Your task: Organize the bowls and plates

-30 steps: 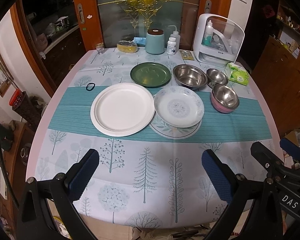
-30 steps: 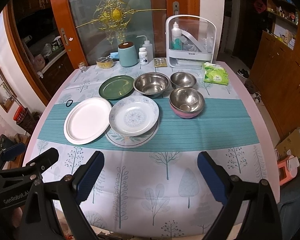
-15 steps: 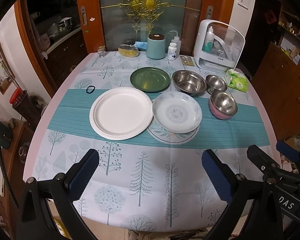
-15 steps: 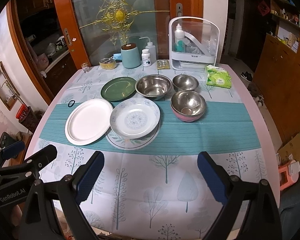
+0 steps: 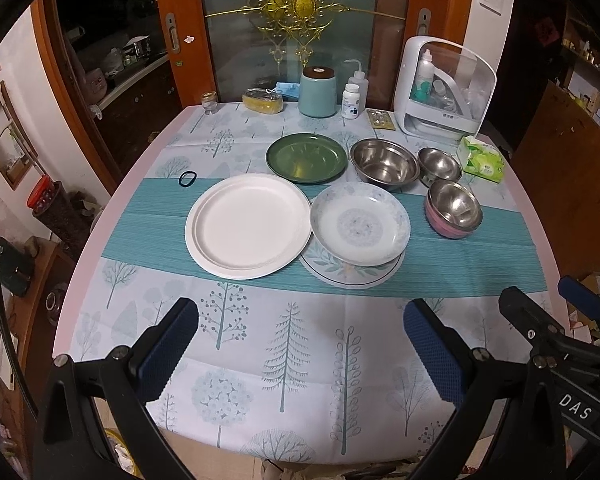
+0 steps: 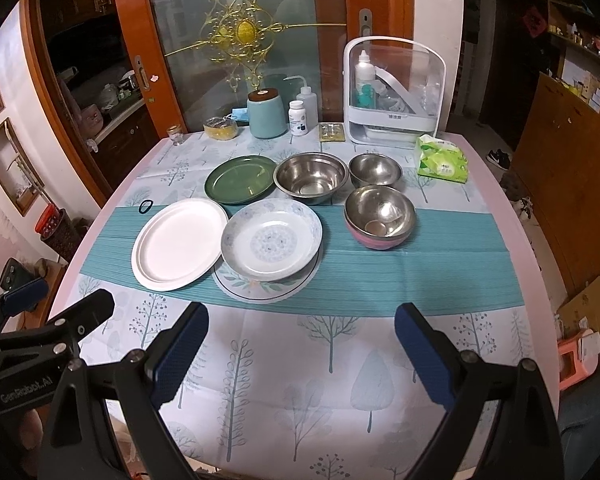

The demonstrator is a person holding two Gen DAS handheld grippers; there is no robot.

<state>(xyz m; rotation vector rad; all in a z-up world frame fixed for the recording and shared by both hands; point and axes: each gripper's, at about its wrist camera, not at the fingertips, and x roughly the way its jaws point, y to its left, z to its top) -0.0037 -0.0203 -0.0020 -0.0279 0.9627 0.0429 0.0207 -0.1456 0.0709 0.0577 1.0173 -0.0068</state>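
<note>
1. Behind the round table (image 5: 100,236) a glass door with a gold ornament is closing off the room; a tree-print cloth with a teal band is covering the tabletop, and a white organiser box (image 5: 444,92) is standing at the far edge.

2. I am holding my left gripper (image 5: 300,348) over the near edge with its jaws spread wide and nothing between them; my right gripper (image 6: 300,348) is hovering beside it, equally wide and equally empty.

3. On the teal band the white plate (image 5: 248,226) is lying flat, its rim just touching the patterned deep plate (image 5: 360,224); that deep plate is resting off-centre on a flat leaf-print plate (image 5: 352,270), so it is overhanging one side.

4. Beyond them the green plate (image 5: 306,158) is sitting alone; the large steel bowl (image 5: 384,164) and a small steel bowl (image 5: 439,166) are standing next to it, and another steel bowl (image 5: 454,204) is nesting in a pink bowl (image 5: 444,228).

5. Nothing is sorted yet, I am judging; the risks are lying in the grasp:
   - thin rims lying flat are giving my fingers little to bite, so a plate could slip free;
   - nudging the white plate could be shoving the off-centre deep plate off its base;
   - the steel bowls are slick and could skate toward the tissue pack (image 5: 482,160).
</note>
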